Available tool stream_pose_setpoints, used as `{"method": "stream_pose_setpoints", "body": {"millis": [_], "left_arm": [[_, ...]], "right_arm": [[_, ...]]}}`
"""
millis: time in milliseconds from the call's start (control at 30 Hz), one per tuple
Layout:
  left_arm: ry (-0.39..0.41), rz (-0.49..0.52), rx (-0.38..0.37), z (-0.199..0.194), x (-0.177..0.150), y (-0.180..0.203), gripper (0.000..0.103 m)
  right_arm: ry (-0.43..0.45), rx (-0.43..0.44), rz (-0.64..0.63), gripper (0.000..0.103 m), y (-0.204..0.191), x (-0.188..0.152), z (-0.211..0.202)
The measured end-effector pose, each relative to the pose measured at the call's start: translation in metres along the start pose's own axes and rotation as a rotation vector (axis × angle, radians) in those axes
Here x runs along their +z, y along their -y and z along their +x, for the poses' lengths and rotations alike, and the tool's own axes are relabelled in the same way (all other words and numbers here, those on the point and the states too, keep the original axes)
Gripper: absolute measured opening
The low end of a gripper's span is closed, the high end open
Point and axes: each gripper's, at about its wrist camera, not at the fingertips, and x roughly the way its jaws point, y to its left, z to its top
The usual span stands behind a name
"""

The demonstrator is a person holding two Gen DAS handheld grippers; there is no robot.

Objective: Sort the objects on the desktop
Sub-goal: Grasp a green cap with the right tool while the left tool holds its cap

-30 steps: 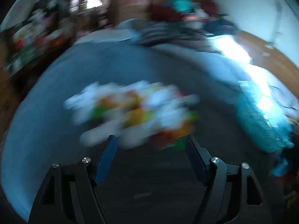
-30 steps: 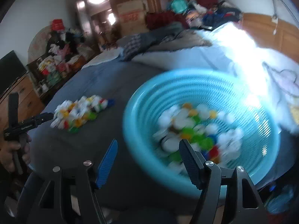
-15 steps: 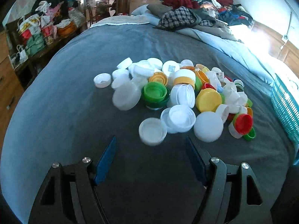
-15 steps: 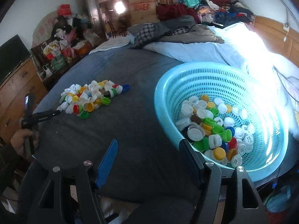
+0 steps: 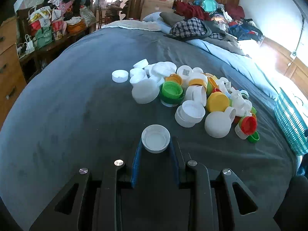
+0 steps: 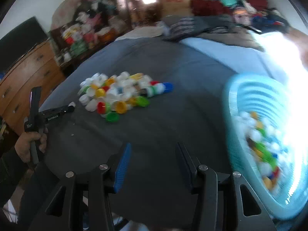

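Observation:
A pile of white, yellow, green and red bottle caps [image 5: 194, 94] lies on the dark grey bedspread [image 5: 77, 105]. My left gripper [image 5: 155, 145] is shut on a single white cap [image 5: 156, 140] lying open side up at the pile's near edge. In the right wrist view the pile [image 6: 119, 94] sits left of centre, and a hand [image 6: 28, 142] holds the left gripper [image 6: 70, 108] at its near-left edge. My right gripper [image 6: 153, 146] hangs over bare bedspread between the pile and the basket; its jaws are closing with nothing between them.
A turquoise plastic basket [image 6: 242, 88] holding several caps stands at the right, blurred; its wall [image 5: 288, 115] shows at the left wrist view's right edge. Clothes [image 5: 194, 27] lie heaped at the bed's far end. A wooden dresser [image 6: 28, 73] and bags stand to the left.
The left gripper sank toward the pile and shut on the nearest white cap. The right gripper swung left, away from the basket, and its jaws have narrowed.

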Motion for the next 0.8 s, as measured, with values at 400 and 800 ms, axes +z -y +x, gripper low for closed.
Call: {"method": "stream_pose_setpoints", "body": {"millis": [400, 800], "left_arm": [[0.011, -0.009, -0.019, 0.003, -0.002, -0.002, 0.024], [0.027, 0.010, 0.000, 0.000, -0.003, 0.001, 0.025]], "right_arm": [[-0.081, 0.066, -0.183, 0.053, -0.086, 0.038, 0.119], [-0.071, 0.059, -0.131, 0.031, -0.076, 0.023, 0.083]]}}
